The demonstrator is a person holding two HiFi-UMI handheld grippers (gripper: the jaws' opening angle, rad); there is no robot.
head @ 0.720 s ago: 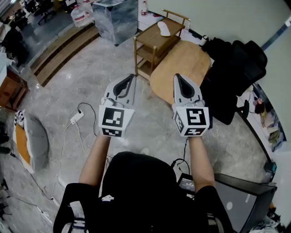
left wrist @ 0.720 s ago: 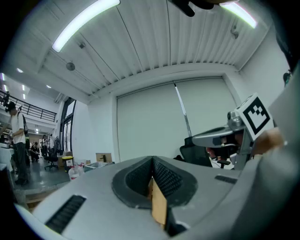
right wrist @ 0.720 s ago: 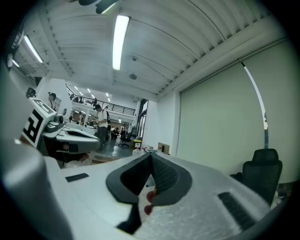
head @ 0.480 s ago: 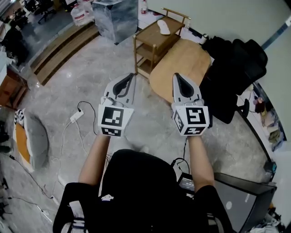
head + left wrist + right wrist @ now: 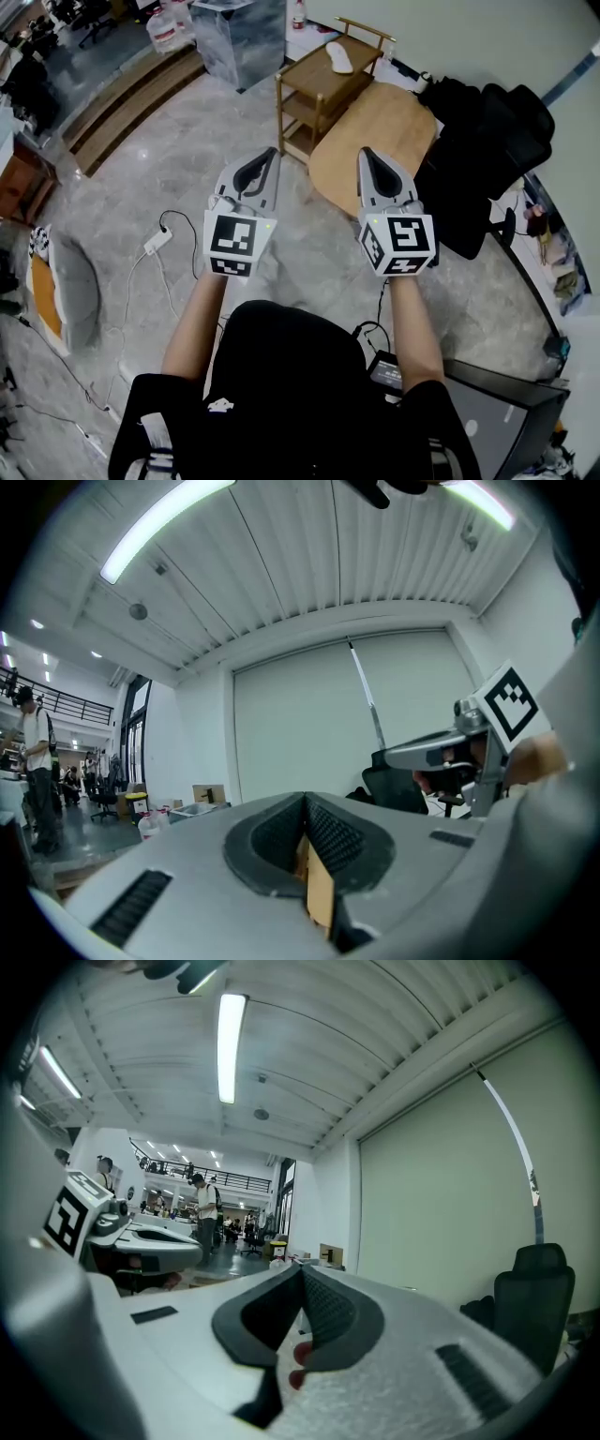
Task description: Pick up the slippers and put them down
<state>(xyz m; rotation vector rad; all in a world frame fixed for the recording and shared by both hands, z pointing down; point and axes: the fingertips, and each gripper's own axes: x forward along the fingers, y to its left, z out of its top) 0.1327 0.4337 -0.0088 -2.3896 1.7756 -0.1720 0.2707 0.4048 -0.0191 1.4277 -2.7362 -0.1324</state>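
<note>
A white slipper [image 5: 337, 56] lies on the top of a wooden shelf unit [image 5: 298, 94] at the far side of the room. It is well beyond both grippers. My left gripper [image 5: 273, 155] and right gripper [image 5: 363, 153] are held level side by side in front of the person, above the marble floor. Both are shut with nothing between the jaws. In the left gripper view the left gripper's [image 5: 305, 803] dark pads meet at the tip, and the right gripper [image 5: 450, 752] shows off to the side. The right gripper view shows the right gripper [image 5: 302, 1274] shut the same way.
A round wooden table [image 5: 375, 131] stands just past the right gripper, beside the shelf. A black office chair [image 5: 487, 159] is to the right. A power strip [image 5: 157, 242] with cables lies on the floor at the left. A silver box [image 5: 239, 37] stands at the back.
</note>
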